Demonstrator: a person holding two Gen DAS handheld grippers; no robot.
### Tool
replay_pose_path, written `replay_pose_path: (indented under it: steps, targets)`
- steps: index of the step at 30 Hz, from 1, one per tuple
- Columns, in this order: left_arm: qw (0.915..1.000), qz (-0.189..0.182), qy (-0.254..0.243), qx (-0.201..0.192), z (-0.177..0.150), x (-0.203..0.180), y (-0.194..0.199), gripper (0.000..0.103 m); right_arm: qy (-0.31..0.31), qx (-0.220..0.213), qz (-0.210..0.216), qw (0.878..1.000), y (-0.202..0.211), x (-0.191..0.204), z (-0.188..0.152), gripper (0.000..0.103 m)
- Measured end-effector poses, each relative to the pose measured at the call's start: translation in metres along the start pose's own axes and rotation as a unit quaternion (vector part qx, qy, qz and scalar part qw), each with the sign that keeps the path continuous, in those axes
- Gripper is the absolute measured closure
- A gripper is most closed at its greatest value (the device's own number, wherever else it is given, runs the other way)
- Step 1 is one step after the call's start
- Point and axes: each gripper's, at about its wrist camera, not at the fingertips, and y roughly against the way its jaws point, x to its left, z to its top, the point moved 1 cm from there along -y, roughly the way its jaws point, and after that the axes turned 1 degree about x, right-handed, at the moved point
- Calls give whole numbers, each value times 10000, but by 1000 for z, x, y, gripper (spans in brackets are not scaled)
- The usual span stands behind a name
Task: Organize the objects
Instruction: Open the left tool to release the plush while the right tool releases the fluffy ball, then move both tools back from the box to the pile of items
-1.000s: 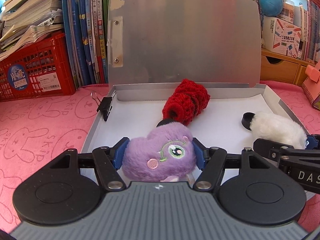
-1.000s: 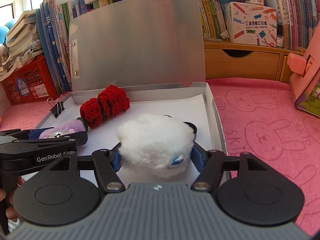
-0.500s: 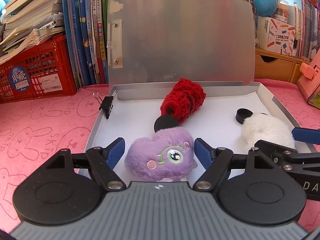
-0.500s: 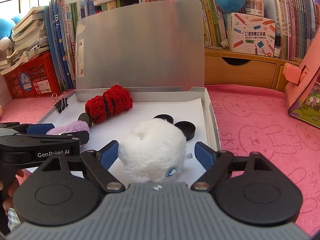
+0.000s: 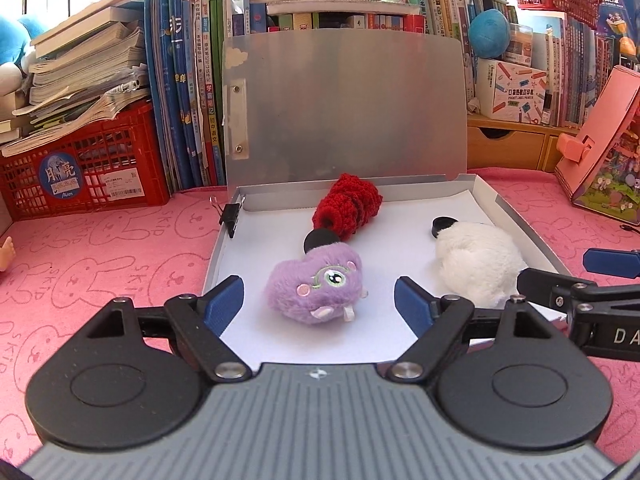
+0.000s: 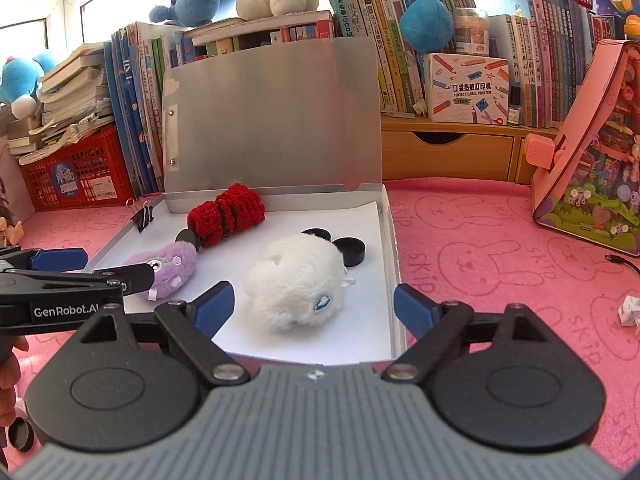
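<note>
An open grey box with its lid raised holds a purple plush toy, a white plush toy, a red crocheted roll and black round caps. My left gripper is open, just short of the purple toy and not touching it. My right gripper is open, its fingers either side of the white toy without touching.
A black binder clip sits on the box's left wall. A red crate, rows of books and a wooden drawer unit stand behind. A pink toy box stands at right on the pink cloth.
Both grippers opened, let go of the purple and white toys in the box, and drew back and up from them.
</note>
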Motion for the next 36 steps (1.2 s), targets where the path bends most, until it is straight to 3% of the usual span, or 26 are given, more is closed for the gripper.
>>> replay_pose_path:
  steps: [16,36]
  targets:
    - [9989,-277,-50,-380,-47,1,92,11,270,-506,459,9973,87,27,-36,7]
    - [9991,145,91,-384,-125,30,140,11,599,-659,604,9942,148,54,-107,4]
